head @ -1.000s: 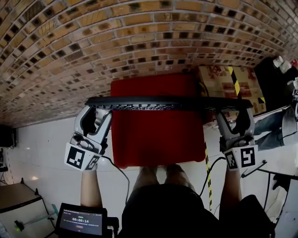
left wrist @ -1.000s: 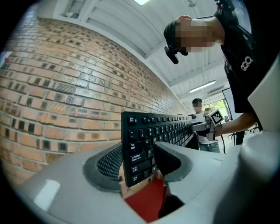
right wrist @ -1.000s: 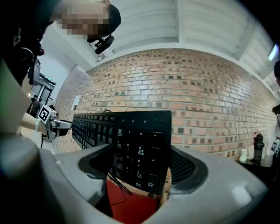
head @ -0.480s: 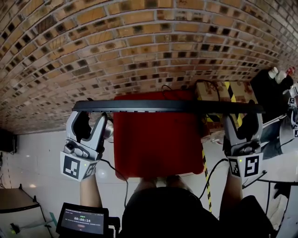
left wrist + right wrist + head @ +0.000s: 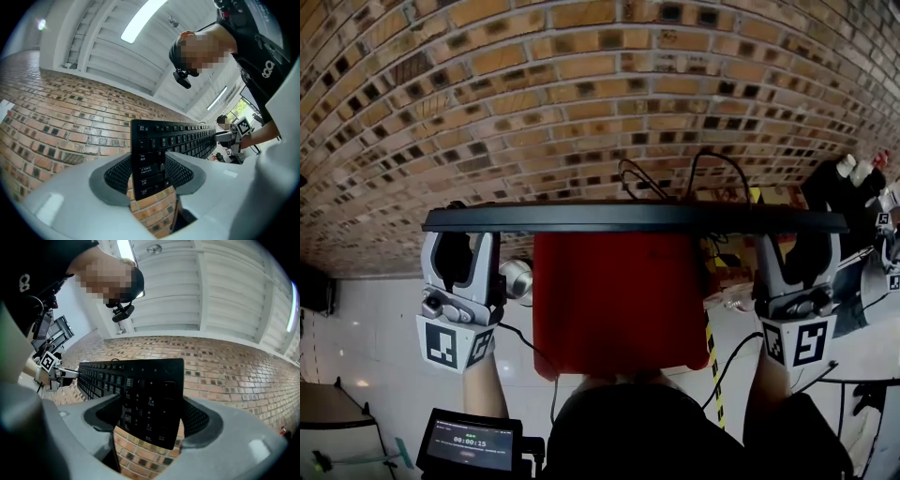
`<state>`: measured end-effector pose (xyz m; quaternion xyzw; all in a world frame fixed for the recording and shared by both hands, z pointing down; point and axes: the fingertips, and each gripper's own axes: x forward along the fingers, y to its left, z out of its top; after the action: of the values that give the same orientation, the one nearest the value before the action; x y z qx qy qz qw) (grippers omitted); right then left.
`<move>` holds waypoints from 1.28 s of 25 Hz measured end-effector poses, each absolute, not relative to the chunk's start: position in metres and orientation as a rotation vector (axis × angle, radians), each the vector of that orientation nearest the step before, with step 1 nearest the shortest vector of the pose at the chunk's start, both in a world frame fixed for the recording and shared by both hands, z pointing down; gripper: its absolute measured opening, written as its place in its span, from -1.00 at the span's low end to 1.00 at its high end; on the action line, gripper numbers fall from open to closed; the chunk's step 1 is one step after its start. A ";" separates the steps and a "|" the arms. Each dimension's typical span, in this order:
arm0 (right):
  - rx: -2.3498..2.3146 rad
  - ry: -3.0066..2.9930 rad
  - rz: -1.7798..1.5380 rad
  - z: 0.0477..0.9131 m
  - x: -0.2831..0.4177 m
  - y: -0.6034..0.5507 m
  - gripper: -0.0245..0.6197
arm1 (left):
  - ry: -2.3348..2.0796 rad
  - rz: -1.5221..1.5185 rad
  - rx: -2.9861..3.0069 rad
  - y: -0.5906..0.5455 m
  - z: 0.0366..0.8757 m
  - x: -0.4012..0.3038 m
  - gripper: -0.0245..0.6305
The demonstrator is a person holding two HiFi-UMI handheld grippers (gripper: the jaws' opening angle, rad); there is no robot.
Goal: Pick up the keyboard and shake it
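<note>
You've raised the keyboard [image 5: 633, 218] higher; left claw [image 5: 461, 236] and right claw [image 5: 797, 240] clench its ends above a red box [image 5: 619, 300].

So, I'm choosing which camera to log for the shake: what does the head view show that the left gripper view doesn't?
Only the head view: the red surface below the keyboard, the timer screen near the person's body, and the keyboard seen edge-on along its whole length. Only the left gripper view: the keys face-on, the ceiling lights, and the camera on the person's head. Both: the keyboard lifted in the air, the left claw and right claw each clamped on one end, and the brick floor.
</note>
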<state>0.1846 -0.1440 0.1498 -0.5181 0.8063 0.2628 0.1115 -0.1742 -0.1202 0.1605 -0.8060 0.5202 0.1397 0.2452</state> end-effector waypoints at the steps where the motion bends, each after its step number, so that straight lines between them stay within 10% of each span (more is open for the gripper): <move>1: -1.516 2.365 0.776 0.147 0.183 -0.144 0.23 | 1.427 0.387 -2.191 -0.120 0.158 -0.175 -0.24; 32: -1.423 2.391 1.017 0.129 0.140 -0.137 0.23 | 1.561 0.589 -2.201 -0.121 0.204 -0.205 -0.23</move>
<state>0.1402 -0.1372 0.1286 -0.4785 0.8039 0.3418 0.0893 -0.2048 -0.1213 0.2041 -0.7827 0.5550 0.2094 0.1885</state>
